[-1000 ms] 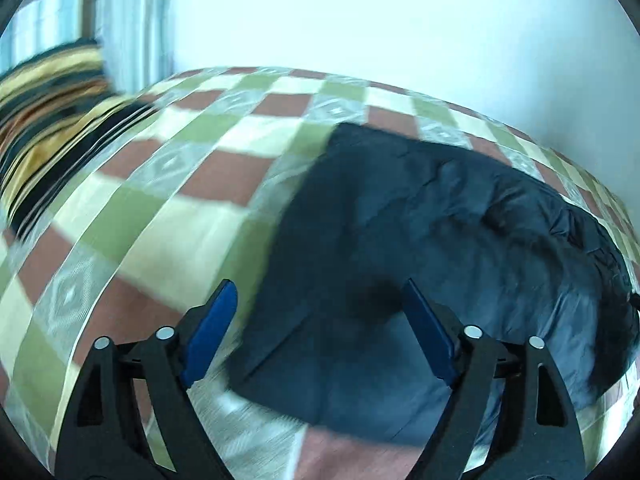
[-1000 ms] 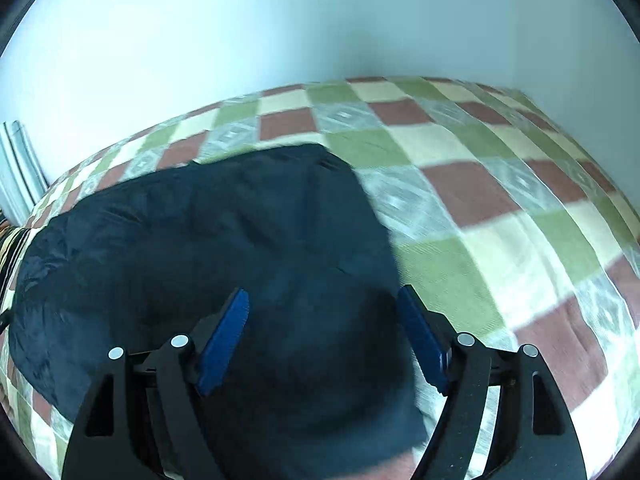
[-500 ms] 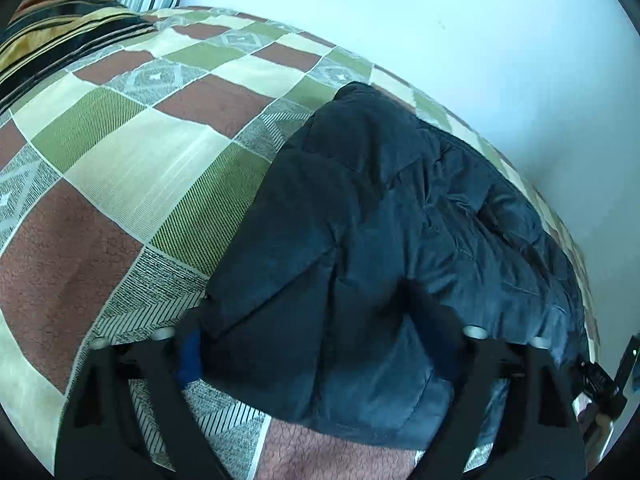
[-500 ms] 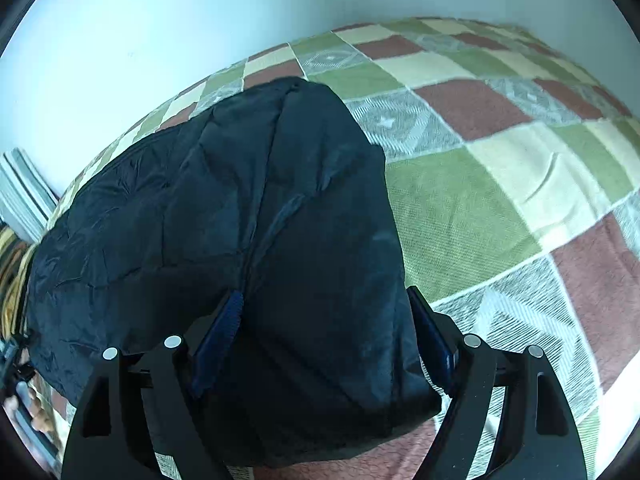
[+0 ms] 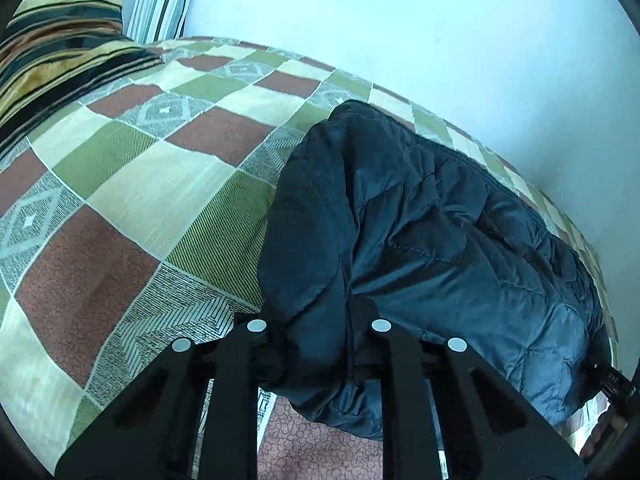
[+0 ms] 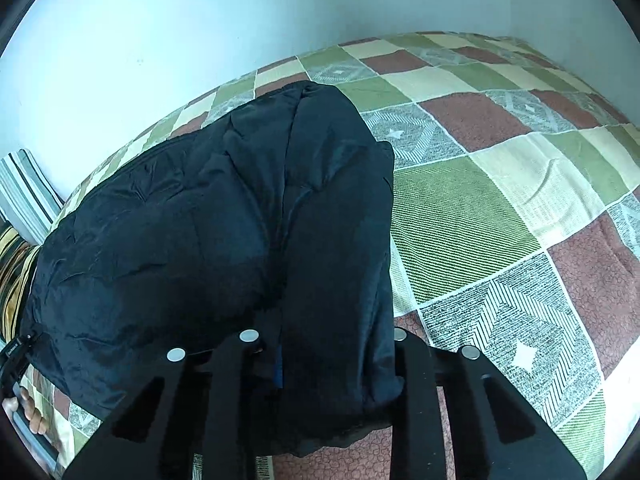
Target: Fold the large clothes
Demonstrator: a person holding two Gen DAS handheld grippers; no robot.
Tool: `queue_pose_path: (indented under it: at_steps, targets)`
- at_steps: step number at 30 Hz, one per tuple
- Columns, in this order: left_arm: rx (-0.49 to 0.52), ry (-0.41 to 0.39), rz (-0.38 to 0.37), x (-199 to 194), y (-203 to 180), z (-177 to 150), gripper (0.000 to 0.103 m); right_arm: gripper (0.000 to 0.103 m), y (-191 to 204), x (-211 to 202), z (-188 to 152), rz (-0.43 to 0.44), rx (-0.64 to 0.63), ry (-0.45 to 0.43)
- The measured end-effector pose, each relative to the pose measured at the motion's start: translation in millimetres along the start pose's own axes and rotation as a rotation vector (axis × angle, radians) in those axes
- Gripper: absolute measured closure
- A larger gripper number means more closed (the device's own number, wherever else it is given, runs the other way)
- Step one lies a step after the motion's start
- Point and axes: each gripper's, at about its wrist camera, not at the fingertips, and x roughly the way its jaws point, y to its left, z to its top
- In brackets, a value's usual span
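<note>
both grippers, left gripper (image 5: 316, 344) and right gripper (image 6: 320, 356), are apparently pinching the dark jacket's (image 5: 420, 216) near edge, lifting it to fold over.

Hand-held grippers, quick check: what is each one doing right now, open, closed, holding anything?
Left hand-held gripper: closed on the near edge of the dark jacket.
Right hand-held gripper: closed on the jacket's near edge too.
</note>
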Motion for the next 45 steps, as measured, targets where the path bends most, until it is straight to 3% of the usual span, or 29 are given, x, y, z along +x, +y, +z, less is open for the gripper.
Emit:
queue_pose_path:
  at_steps: [11,26,45]
  targets:
    - [-0.026,-0.007,-0.004,-35.6,23.2,-9.0,0.087,0.08,10.2,-19.7,-18.7,0.04,-0.006,0.007]
    - [-0.065,0.009,0.02,-97.2,79.8,-41.4,0.087,0.08,27.8,-63.4,-78.8,0.118,-0.029,0.042]
    - [-0.073,0.019,0.042,-144.7,125.1,-76.2,0.087,0.08,35.2,-105.0,-135.7,0.134,-0.061,0.074]
